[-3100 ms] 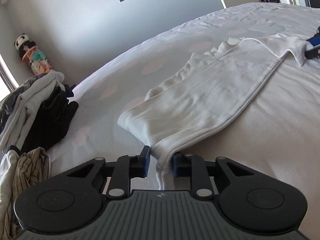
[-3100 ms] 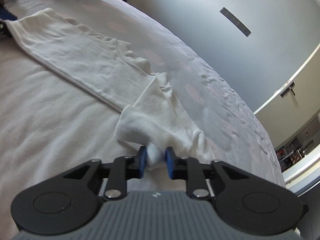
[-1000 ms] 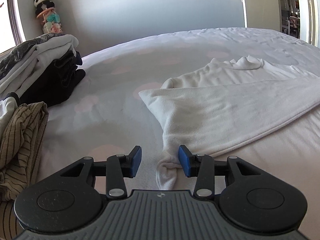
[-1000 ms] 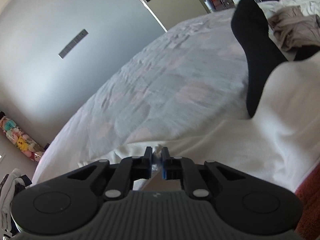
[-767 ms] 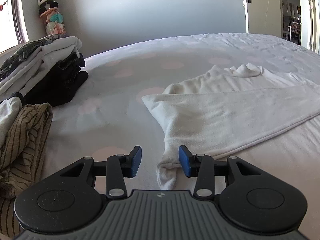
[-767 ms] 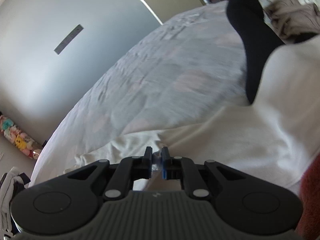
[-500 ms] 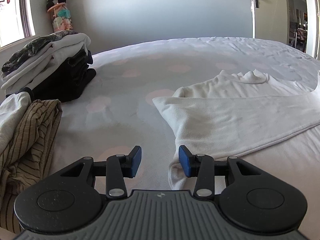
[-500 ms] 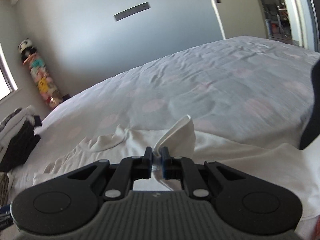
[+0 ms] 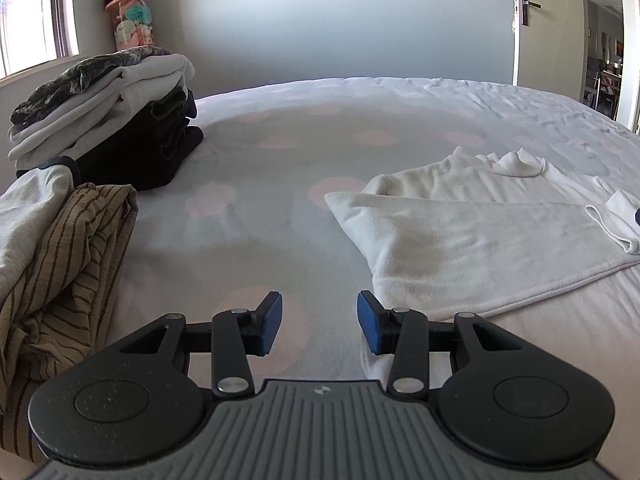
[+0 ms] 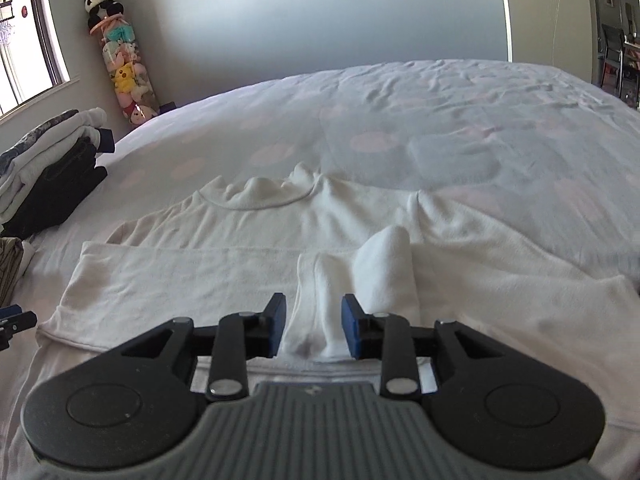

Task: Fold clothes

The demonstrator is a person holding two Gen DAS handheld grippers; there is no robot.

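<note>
A white long-sleeved top point(image 10: 248, 264) lies flat on the bed, its left side folded over the middle. It also shows in the left wrist view point(image 9: 472, 240). My right gripper point(image 10: 313, 325) is open, its jaws on either side of the white sleeve cuff point(image 10: 384, 272), which rests bunched on the top. My left gripper point(image 9: 319, 322) is open and empty, just left of the top's folded edge, over the bedsheet. The left gripper's tip shows at the left edge of the right wrist view point(image 10: 12, 322).
A stack of folded clothes point(image 9: 108, 116) sits at the bed's left, seen also in the right wrist view point(image 10: 52, 160). A striped tan garment point(image 9: 68, 272) and a grey one lie heaped nearer. A tube of plush toys point(image 10: 120, 68) stands in the corner. The dotted bedsheet point(image 9: 288, 168) spreads beyond.
My right gripper brought the sleeve cuff over onto the top and opened, letting it go. My left gripper, open since a second ago, drew left, away from the fabric edge.
</note>
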